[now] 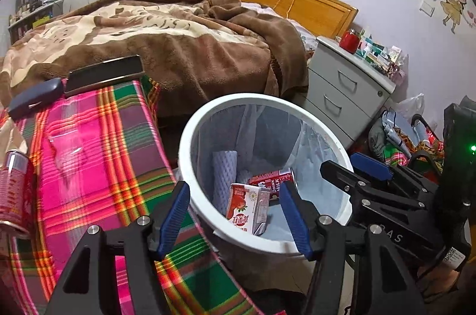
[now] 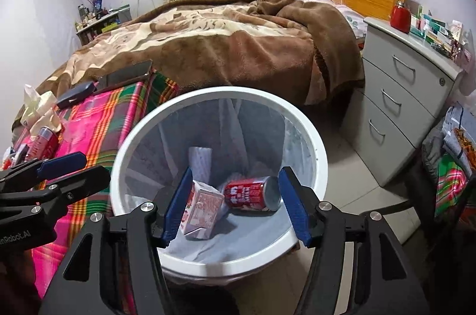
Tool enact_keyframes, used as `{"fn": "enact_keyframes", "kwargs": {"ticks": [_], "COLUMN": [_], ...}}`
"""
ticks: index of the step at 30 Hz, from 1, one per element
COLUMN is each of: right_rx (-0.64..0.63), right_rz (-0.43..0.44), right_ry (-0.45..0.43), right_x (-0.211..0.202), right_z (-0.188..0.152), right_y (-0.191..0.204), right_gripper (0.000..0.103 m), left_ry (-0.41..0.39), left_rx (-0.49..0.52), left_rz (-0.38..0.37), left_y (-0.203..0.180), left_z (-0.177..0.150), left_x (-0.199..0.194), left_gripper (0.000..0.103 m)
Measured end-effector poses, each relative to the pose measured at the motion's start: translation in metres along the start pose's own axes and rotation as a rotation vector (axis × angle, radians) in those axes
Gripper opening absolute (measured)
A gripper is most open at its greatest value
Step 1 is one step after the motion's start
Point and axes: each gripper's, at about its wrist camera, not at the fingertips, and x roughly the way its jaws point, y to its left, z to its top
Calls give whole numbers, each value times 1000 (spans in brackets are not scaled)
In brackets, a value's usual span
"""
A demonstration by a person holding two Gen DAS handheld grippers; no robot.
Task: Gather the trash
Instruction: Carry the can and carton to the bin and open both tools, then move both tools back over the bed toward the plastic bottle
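Grippers: left gripper and right gripper both spread, empty, above white round plastic bin. Inside: red-white drink carton, red milk can at 3 o'clock.

A white trash bin lined with a clear bag sits at the centre, beside a bed. Inside lie a red juice carton and a red milk can, touching. The left gripper hangs over the bin's rim, jaws apart and empty. At 3 o'clock is the right gripper. At 9 o'clock, a red can lies on a plaid-covered table.
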Motion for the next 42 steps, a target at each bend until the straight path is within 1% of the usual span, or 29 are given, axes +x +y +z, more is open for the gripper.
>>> {"fn": "enact_keyframes", "kwargs": {"ticks": [6,10,13,17,19,21,29,32,37,42], "right_rx": [-18,-33,-47,-64,-70,-79,-120,-141,-172,-188], "right_rz": [26,44,64,88,105,127,192,214,255,276], "right_ry": [-25,-47,-56,-61,-64,-64,-61,-57,-43,-28], "right_x": [-10,-20,-24,-26,-27,-28,-29,-27,-22,-17], "right_z": [1,-1,-3,-6,-8,-10,-15,-16,-19,-19], "right_y": [15,28,39,55,63,71,109,126,154,175], "right_gripper": [62,62,62,62,62,62,62,62,62,62], "left_ry": [-26,-51,-84,-112,-128,-141,-192,-198,-226,-242], "left_rx": [-18,-54,-62,-106,-119,-134,-211,-241,-308,-331], "left_rz": [32,40,78,96,132,150,221,272,322,388], "left_y": [10,22,32,48,58,67,113,135,172,200], "left_z": [-11,-21,-30,-43,-51,-57,-81,-90,-102,-112], "left_x": [-22,-42,-62,-83,-95,-105,-146,-160,-181,-196], "left_gripper": [62,62,62,62,62,62,62,62,62,62]}}
